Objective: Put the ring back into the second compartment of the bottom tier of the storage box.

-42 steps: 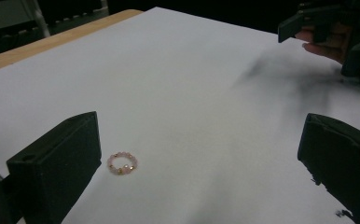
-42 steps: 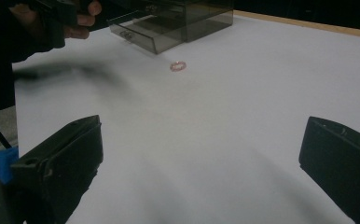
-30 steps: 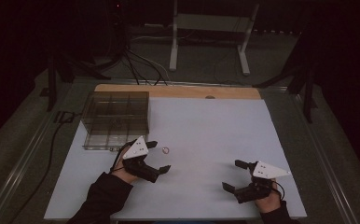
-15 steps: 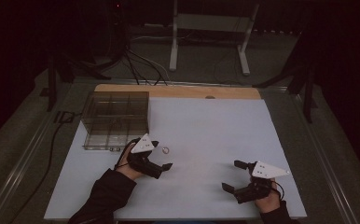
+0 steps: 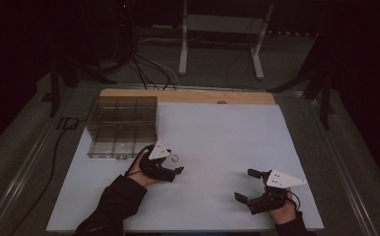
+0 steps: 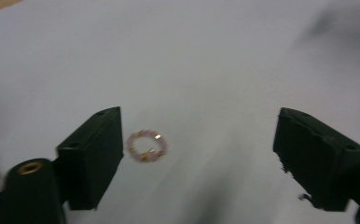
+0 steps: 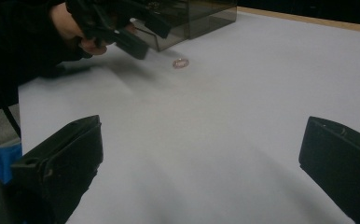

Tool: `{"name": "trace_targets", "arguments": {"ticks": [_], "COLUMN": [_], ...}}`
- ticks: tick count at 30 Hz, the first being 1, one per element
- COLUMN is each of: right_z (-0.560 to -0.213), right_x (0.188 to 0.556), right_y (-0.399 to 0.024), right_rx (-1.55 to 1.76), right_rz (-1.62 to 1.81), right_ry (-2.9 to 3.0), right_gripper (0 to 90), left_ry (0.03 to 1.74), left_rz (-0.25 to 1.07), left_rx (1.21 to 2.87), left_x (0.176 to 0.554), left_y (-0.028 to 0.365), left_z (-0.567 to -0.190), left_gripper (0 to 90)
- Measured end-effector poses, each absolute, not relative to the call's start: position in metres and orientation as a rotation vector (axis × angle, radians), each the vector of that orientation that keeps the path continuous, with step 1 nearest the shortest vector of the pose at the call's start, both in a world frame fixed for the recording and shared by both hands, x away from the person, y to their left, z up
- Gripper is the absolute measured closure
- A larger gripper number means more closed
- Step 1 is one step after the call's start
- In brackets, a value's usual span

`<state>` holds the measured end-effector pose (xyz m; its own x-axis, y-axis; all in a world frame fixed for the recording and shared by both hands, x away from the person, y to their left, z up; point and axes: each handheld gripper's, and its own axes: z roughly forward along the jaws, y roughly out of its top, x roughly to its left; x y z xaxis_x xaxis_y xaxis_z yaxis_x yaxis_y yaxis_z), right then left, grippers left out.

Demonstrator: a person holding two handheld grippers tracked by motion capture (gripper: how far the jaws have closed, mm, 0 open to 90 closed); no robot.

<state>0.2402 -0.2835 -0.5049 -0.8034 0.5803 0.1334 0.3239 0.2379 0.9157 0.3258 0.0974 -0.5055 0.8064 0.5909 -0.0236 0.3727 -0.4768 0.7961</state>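
Between the jaws of the left gripper [image 6: 197, 158] a small beaded ring [image 6: 147, 145] is seen lying flat on the white table top [image 6: 206, 60], just beside the left jaw and well apart from the right one; the jaws have just been closing, yet a wide gap is kept and the ring is not touched by either pad. In the high view the left gripper [image 5: 175, 164] is found near the left part of the table, with the ring [image 5: 174, 158] at its tips, pale pink with gold-coloured links as far as can be told. Just to the far left of it a clear compartment box [image 5: 122, 126] is set on the table top, its divisions visible through the smoky walls. The right gripper [image 5: 247, 185] is held low over the near right part of the table, well apart from the ring, and its jaws are spread wide with nothing between them. In the right gripper view only bare table is framed by those jaws, while the ring [image 7: 180, 62] and the left hand [image 7: 75, 28] are seen farther off beside the box [image 7: 192, 14].
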Motion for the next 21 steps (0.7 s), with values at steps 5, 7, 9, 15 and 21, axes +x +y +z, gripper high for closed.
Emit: {"name": "trace_targets", "arguments": {"ticks": [5, 7, 9, 15, 21], "right_z": [-0.505, -0.505, -0.505, -0.505, -0.505], "right_x": [0.240, 0.240, 0.240, 0.240, 0.240], "right_y": [-0.283, -0.283, -0.283, -0.283, -0.283], "right_rx": [0.849, 0.849, 0.849, 0.847, 0.848], "right_rz": [1.588, 1.584, 1.583, 1.588, 1.586], "right_ry": [2.279, 2.282, 2.283, 2.276, 2.275], "right_gripper": [0.0, 0.0, 0.0, 0.0, 0.0], "left_ry": [0.724, 0.735, 0.757, 0.834, 0.888], "left_rz": [0.344, 0.356, 0.367, 0.402, 0.389], "left_rx": [2.127, 2.121, 2.115, 2.129, 2.111], "left_x": [0.328, 0.329, 0.331, 0.338, 0.344], "left_y": [0.095, 0.094, 0.094, 0.092, 0.089], "left_z": [-0.507, -0.506, -0.507, -0.510, -0.513], "left_gripper": [31.8, 35.7, 40.2, 51.8, 58.1]}}
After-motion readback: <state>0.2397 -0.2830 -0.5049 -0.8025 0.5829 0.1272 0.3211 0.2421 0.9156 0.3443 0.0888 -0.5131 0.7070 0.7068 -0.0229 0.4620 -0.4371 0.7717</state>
